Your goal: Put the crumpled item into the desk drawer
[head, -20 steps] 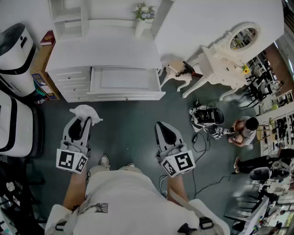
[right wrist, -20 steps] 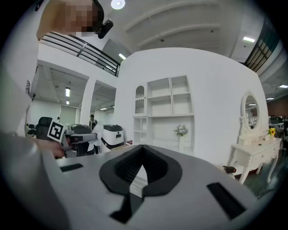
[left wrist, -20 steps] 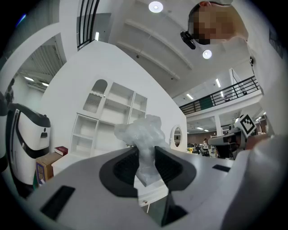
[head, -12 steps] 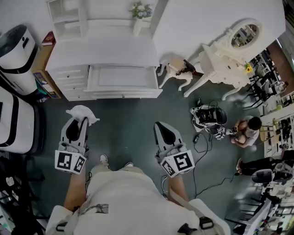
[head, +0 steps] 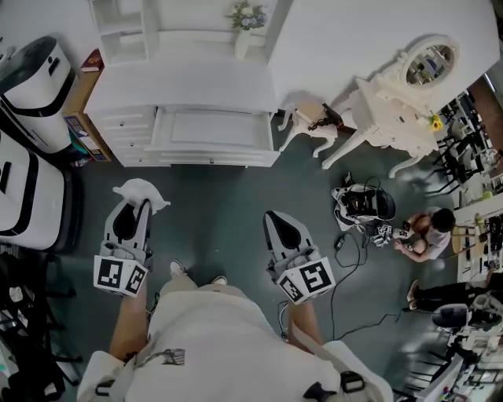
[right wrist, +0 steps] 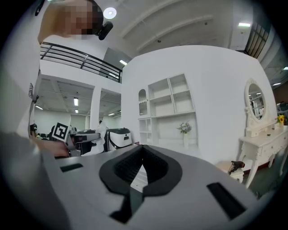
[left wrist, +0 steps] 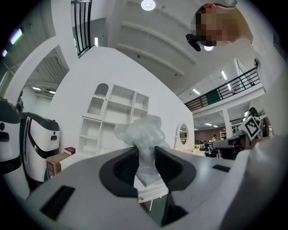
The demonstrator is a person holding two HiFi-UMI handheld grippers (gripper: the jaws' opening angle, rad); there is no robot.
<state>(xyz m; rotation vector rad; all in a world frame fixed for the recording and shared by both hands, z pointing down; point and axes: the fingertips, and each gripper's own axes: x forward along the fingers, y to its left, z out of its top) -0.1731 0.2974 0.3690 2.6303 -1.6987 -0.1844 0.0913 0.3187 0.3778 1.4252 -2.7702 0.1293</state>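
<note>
Where you stand: on the dark floor (head: 228, 212), facing the white desk (head: 189, 82), with your shoes just showing below the two grippers.
Left gripper (head: 141, 206): you hold it out ahead on your left, marker cube toward you, jaws pointing at the desk.
Left jaws: pinching the crumpled item. In the left gripper view both dark pads press on its lower part, one on each side.
Crumpled item (head: 140, 191): a pale, wrinkled wad whose bulk sticks out past your left fingertips. It hangs above the floor in front of the desk's left end, well apart from the drawer.
Drawer (head: 212, 157): pulled out from the desk front, its white inside open to view. It lies beyond the item and to its right.
Right gripper (head: 277, 218): beside the left one, ahead of your right leg, also pointing at the desk.
Right jaws: pressed together at the tips, with nothing between them in the right gripper view.
Desk top: a vase of flowers (head: 247, 20) at the back and a shelf unit (head: 118, 23) at the back left.
Left of the desk: a cardboard box (head: 78, 126) and a white-and-black machine (head: 35, 78).
Right of the desk: a white dressing table (head: 393, 110) with an oval mirror, and a person (head: 428, 235) sitting on the floor near some cables.
</note>
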